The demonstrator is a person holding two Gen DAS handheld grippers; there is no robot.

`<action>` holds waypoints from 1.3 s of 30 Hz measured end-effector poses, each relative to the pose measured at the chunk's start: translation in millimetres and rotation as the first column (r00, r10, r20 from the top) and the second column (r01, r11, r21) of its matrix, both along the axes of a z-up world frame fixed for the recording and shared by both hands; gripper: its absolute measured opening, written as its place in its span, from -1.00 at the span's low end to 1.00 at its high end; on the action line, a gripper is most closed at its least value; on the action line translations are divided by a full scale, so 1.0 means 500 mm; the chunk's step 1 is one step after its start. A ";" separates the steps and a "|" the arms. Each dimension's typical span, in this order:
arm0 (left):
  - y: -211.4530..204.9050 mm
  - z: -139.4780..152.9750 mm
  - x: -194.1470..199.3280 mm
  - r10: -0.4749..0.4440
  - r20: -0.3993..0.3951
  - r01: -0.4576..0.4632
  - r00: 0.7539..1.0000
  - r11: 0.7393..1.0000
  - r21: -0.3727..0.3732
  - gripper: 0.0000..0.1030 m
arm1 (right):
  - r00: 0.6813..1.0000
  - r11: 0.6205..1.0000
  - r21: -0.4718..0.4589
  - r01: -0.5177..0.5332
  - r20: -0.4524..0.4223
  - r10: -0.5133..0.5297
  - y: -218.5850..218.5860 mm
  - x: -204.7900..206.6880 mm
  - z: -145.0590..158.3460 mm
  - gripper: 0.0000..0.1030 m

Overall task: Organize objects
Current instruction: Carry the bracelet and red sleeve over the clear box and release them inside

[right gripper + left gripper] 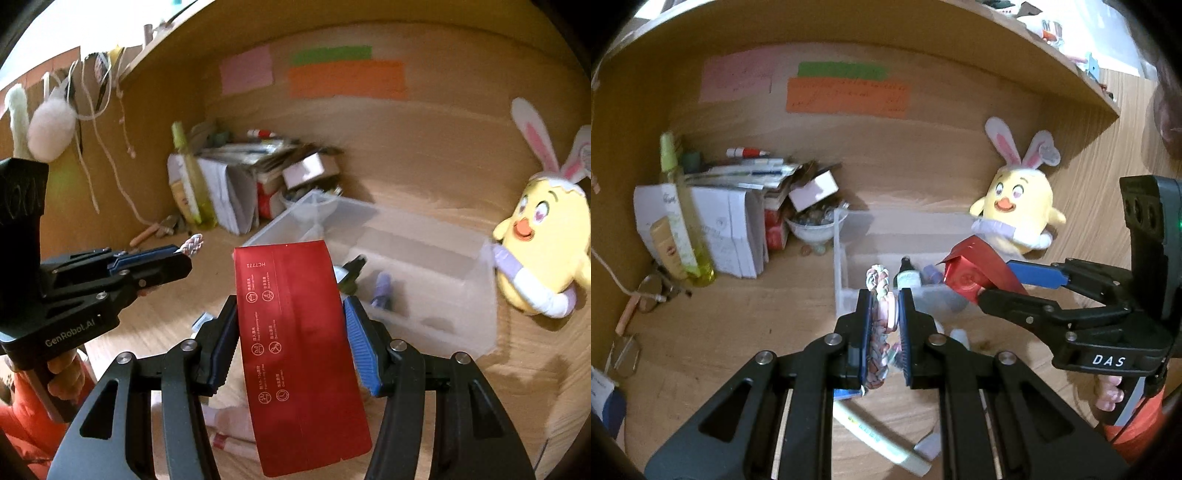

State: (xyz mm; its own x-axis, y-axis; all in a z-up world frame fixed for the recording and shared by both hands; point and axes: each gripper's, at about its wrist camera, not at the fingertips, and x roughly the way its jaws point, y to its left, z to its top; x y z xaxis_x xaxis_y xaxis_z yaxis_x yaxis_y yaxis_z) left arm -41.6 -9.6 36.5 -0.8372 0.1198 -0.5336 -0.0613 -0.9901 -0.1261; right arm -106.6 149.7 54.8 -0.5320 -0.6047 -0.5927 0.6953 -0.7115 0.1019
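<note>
- The left gripper (882, 295) has its jaws clenched on a braided rope (880, 317) of pink, white and pale green strands; the rope stands upright between the pads, its looped top poking above the fingertips.
- The same rope tip (192, 243) shows in the right wrist view, sticking out past the left gripper (173, 258).
- The right gripper (291, 332) grips a red foil pouch (299, 354) by its two long edges, with white printed icons facing the camera.
- In the left wrist view the red foil pouch (971, 269) hangs over the near right corner of a clear plastic bin (842, 266), held by the right gripper (1001, 280).
- The clear plastic bin sits on the wooden table (757, 317); inside it stand a small dark bottle (907, 275) and a small purple item (932, 275) that is too blurred to identify.
- A yellow chick plush (1019, 206) with bunny ears leans at the bin's far right end, touching it.
- To the left of the bin, a stack of papers and boxes (738, 206) stands against the back wall, with a tall yellow-green bottle (679, 210) in front of it.
- Pink, green and orange paper notes (846, 96) are stuck on the back wall.
</note>
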 end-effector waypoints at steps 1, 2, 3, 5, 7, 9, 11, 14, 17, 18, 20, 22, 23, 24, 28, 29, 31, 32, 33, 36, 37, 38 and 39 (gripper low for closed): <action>0.003 0.006 -0.004 -0.003 -0.007 0.003 1.000 1.000 -0.004 -0.75 | 1.000 1.000 -0.006 0.009 -0.007 -0.009 0.005 -0.004 0.006 0.01; 0.007 0.011 -0.008 -0.006 -0.013 0.006 1.000 1.000 -0.007 -0.75 | 1.000 1.000 -0.011 0.019 -0.017 -0.019 0.009 -0.007 0.013 0.01; 0.010 0.017 -0.012 -0.009 -0.019 0.009 1.000 1.000 -0.010 -0.75 | 0.999 1.000 -0.017 0.026 -0.023 -0.026 0.013 -0.010 0.018 0.01; 0.015 0.027 -0.022 -0.015 -0.033 0.015 0.999 1.000 -0.019 -0.75 | 0.999 0.999 -0.031 0.042 -0.031 -0.043 0.022 -0.020 0.028 0.01; 0.017 0.032 -0.030 -0.015 -0.042 0.014 0.999 1.000 -0.023 -0.75 | 0.998 0.998 -0.041 0.057 -0.038 -0.058 0.031 -0.028 0.037 0.01; 0.016 0.036 -0.040 -0.013 -0.047 0.012 0.999 1.000 -0.019 -0.75 | 0.997 0.996 -0.050 0.070 -0.041 -0.072 0.037 -0.039 0.044 0.01; 0.012 0.037 -0.051 -0.008 -0.050 0.007 0.999 1.000 -0.010 -0.75 | 0.995 0.995 -0.055 0.086 -0.045 -0.089 0.044 -0.049 0.050 0.01; 0.007 0.038 -0.070 -0.002 -0.052 0.002 0.999 1.000 0.002 -0.75 | 0.993 0.993 -0.058 0.104 -0.049 -0.107 0.051 -0.064 0.057 0.01; 0.005 0.038 -0.090 -0.001 -0.049 0.001 0.999 1.000 0.007 -0.75 | 0.991 0.992 -0.055 0.118 -0.058 -0.121 0.054 -0.076 0.062 0.01; 0.006 0.038 -0.096 -0.002 -0.046 0.002 0.999 1.000 0.007 -0.75 | 0.990 0.991 -0.053 0.123 -0.060 -0.126 0.054 -0.080 0.064 0.01; 0.007 0.035 -0.112 -0.008 -0.039 0.008 0.999 1.000 0.008 -0.75 | 0.989 0.990 -0.048 0.132 -0.066 -0.135 0.054 -0.089 0.067 0.01; 0.010 0.031 -0.124 -0.009 -0.031 0.009 0.999 1.000 0.000 -0.75 | 0.987 0.989 -0.043 0.141 -0.071 -0.143 0.054 -0.099 0.069 0.01; 0.011 0.029 -0.130 -0.011 -0.027 0.011 1.000 1.000 -0.003 -0.75 | 0.987 0.989 -0.040 0.145 -0.071 -0.147 0.054 -0.105 0.070 0.01; 0.011 0.028 -0.136 -0.012 -0.022 0.012 1.000 1.000 -0.005 -0.75 | 0.986 0.988 -0.037 0.148 -0.072 -0.150 0.053 -0.110 0.071 0.01; 0.012 0.020 -0.160 -0.011 -0.007 0.011 1.000 1.000 -0.011 -0.75 | 0.983 0.986 -0.022 0.163 -0.080 -0.164 0.052 -0.132 0.073 0.01; 0.012 0.018 -0.165 -0.011 -0.003 0.011 1.000 1.000 -0.010 -0.75 | 0.983 0.986 -0.019 0.166 -0.078 -0.167 0.052 -0.139 0.073 0.01; 0.010 0.013 -0.176 -0.010 0.010 0.010 1.000 1.000 -0.004 -0.75 | 0.983 0.985 -0.013 0.169 -0.072 -0.170 0.052 -0.152 0.072 0.01; 0.009 0.010 -0.182 -0.010 0.017 0.010 1.000 1.000 0.000 -0.75 | 0.983 0.985 -0.007 0.172 -0.070 -0.172 0.051 -0.160 0.070 0.01; 0.008 0.006 -0.189 -0.007 0.027 0.007 1.000 1.000 0.004 -0.75 | 0.983 0.985 -0.001 0.173 -0.068 -0.173 0.050 -0.166 0.068 0.01; 0.004 -0.006 -0.210 -0.008 0.060 0.007 0.998 1.000 0.013 -0.75 | 0.984 0.985 0.025 0.169 -0.058 -0.167 0.043 -0.188 0.058 0.01; 0.004 -0.011 -0.216 -0.009 0.069 0.008 0.998 1.000 0.014 -0.75 | 0.985 0.985 0.035 0.168 -0.055 -0.166 0.040 -0.194 0.053 0.01; 0.005 -0.016 -0.221 -0.011 0.077 0.010 0.997 1.000 0.014 -0.75 | 0.985 0.985 0.047 0.169 -0.053 -0.166 0.037 -0.201 0.048 0.01; 0.006 -0.022 -0.228 -0.011 0.087 0.010 0.996 1.000 0.012 -0.75 | 0.985 0.984 0.056 0.169 -0.051 -0.166 0.034 -0.207 0.043 0.01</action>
